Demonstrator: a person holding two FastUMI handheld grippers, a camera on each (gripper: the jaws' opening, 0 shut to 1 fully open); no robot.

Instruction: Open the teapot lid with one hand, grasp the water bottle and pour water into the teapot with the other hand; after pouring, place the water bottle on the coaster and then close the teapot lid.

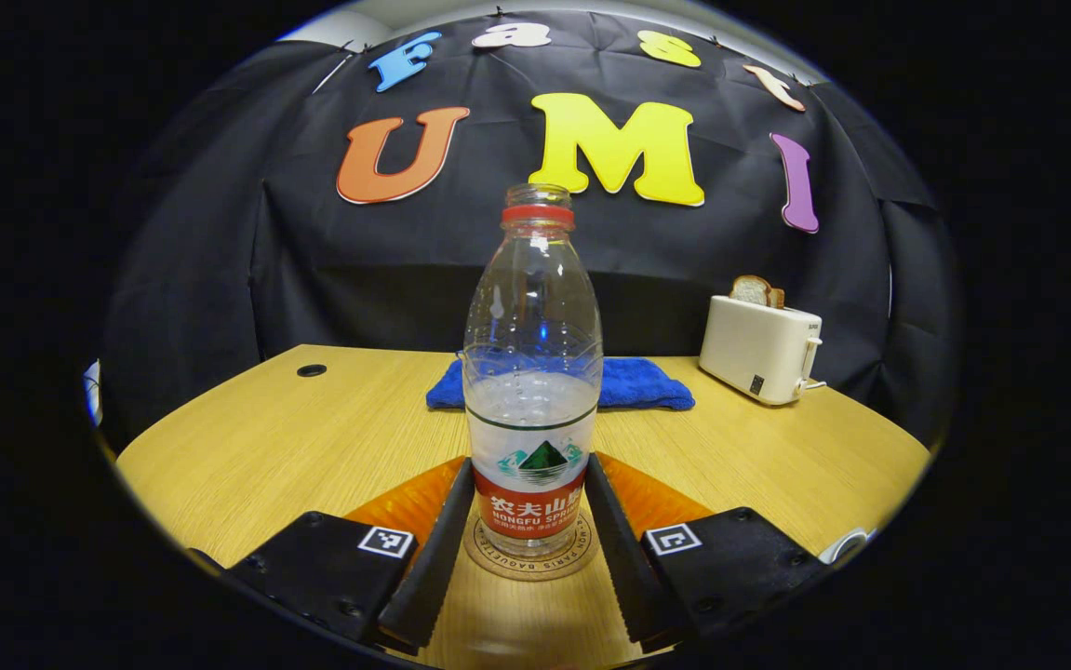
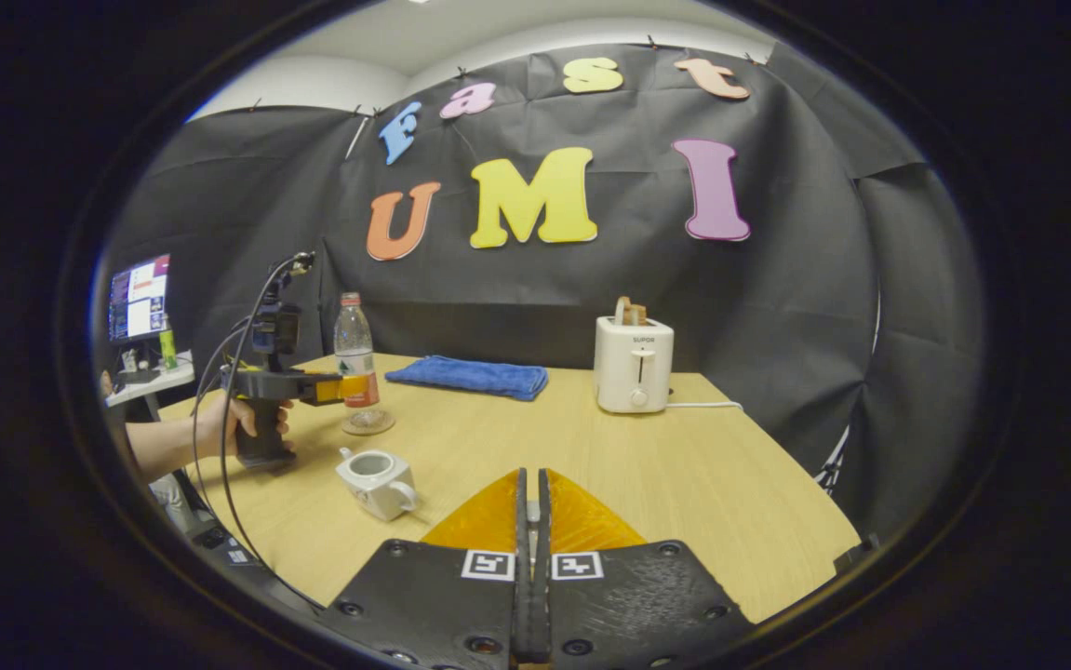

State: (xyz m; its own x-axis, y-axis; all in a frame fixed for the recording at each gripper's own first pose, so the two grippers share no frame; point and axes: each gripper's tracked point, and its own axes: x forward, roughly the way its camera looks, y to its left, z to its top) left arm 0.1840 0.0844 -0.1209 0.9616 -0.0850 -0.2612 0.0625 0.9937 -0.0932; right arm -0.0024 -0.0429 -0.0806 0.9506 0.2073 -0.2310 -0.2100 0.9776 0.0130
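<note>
Water bottle (image 1: 532, 391) stands upright on the coaster (image 1: 531, 556), the left tool (image 1: 528, 549) straddling its base with fingers apart. The right tool (image 2: 528, 521) is pressed together. The lidless teapot (image 2: 377, 481) sits on the desk (image 2: 684, 475); farther back lie a blue cloth (image 2: 468, 375) and toaster (image 2: 633, 365).

In the left gripper view, the left gripper (image 1: 530, 549) is reaching forward from the bottom centre of the frame, its fingers (image 1: 433, 549) standing apart in a narrow V. In the right gripper view, the right gripper (image 2: 531, 549) is sitting at the bottom centre with its two fingers pressed close together. At the left edge of that view a hand (image 2: 235, 423) is gripping the left gripper's handle, the forearm coming in level from the frame's left side.
</note>
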